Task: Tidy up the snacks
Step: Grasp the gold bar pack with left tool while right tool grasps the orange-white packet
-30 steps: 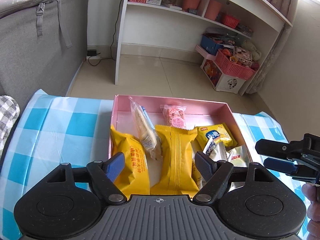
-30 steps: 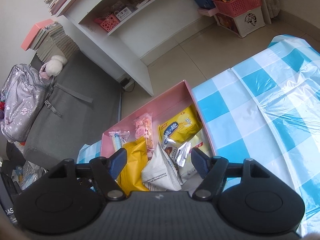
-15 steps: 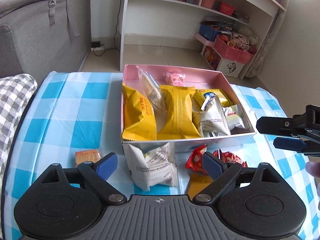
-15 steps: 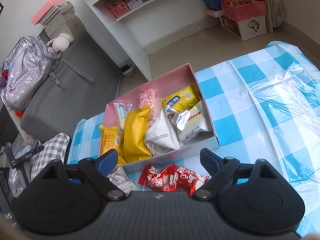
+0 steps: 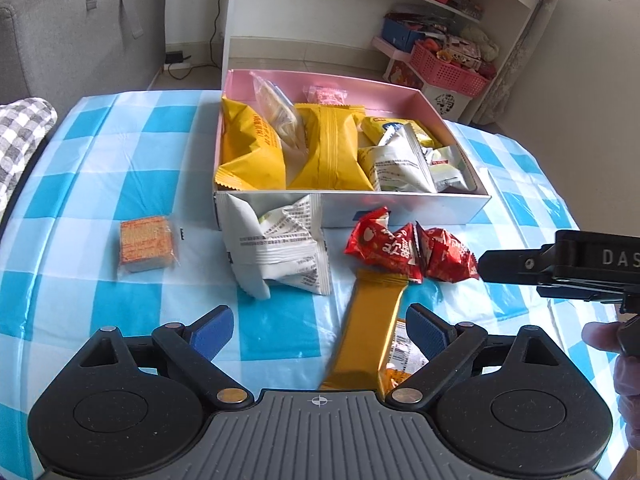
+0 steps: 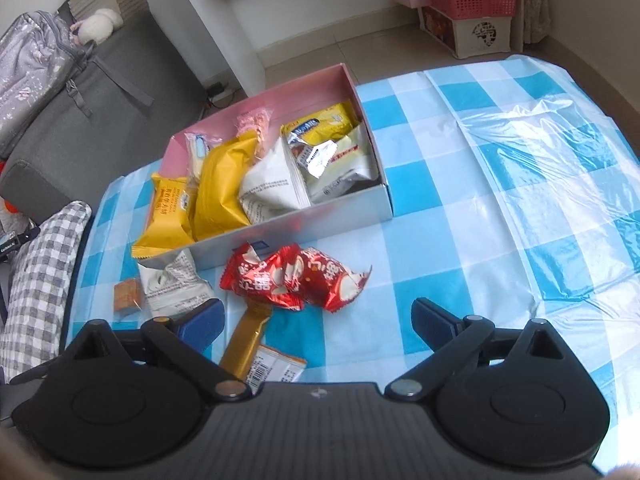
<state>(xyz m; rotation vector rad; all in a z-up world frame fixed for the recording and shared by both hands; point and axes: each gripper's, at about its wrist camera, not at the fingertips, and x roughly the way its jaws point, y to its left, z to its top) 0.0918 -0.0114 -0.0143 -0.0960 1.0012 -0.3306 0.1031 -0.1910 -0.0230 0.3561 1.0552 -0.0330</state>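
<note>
On the checked desk [image 5: 100, 184], an orange cube snack [image 5: 146, 249] lies at nine o'clock. The left tool [image 5: 318, 330], spread and empty, hovers at six. White packet [image 5: 280, 248], gold bar [image 5: 370, 328] and red packets [image 5: 404, 250] await boxing below the pink box [image 5: 400, 210] at twelve. The right tool [image 6: 316, 326], just opened wide and empty, enters at three.

A worktop [image 5: 120, 160] in a blue-and-white checked cloth carried a pink box [image 5: 404, 212] of snacks. In front of the box lay a white packet [image 5: 280, 252] touching its wall, red packets [image 5: 404, 248], a gold bar [image 5: 368, 328] and, off to the left, a small orange packet [image 5: 146, 242].
</note>
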